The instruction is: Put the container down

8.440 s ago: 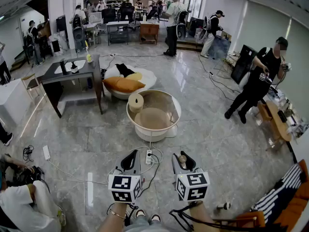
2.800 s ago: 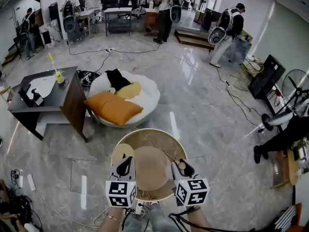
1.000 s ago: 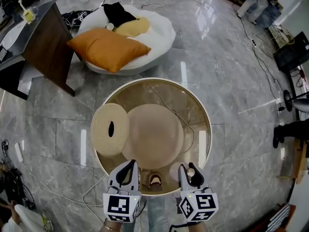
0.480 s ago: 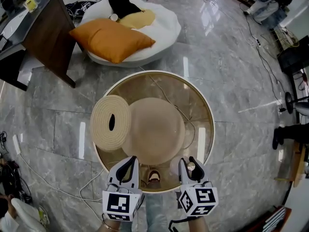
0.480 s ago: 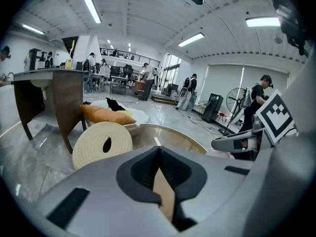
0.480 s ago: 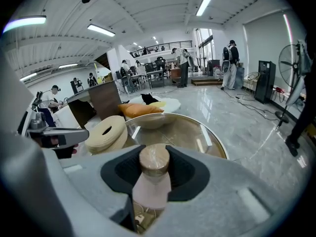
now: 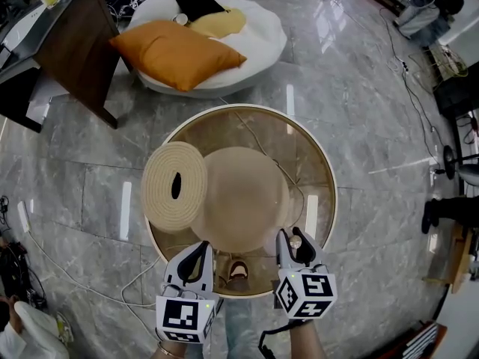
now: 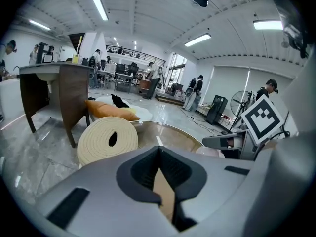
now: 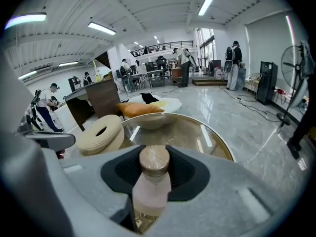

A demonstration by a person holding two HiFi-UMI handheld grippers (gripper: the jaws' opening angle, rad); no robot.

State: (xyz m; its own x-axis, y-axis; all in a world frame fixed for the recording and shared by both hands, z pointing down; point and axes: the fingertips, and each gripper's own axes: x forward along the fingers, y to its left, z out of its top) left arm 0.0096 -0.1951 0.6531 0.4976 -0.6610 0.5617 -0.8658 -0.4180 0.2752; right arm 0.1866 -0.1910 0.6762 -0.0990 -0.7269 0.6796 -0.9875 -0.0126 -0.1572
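Head view: container over the surface, not yet put down

Nothing of the task is finished, judging by how things lie. The container (image 9: 152,180), a small pale bottle with a round brown cap, sits between the jaws of the right gripper (image 7: 296,250). In the head view it is just right of centre near the bottom, over the near rim of the round glass surface (image 7: 330,193). Whether its base touches the glass cannot be told, because the gripper body hides it in the right gripper view. What seems left is to bring the base onto a bare patch of glass, spread the jaws and draw away.

The right gripper's jaws stand wide but pinch the bottle's body on both sides, with the cap upright above them. The left gripper (image 7: 197,259), lower left of centre, has its jaws pressed together at the tips with nothing in them. A cream coil (image 7: 174,187) lies on the glass at the left, well apart from the container.
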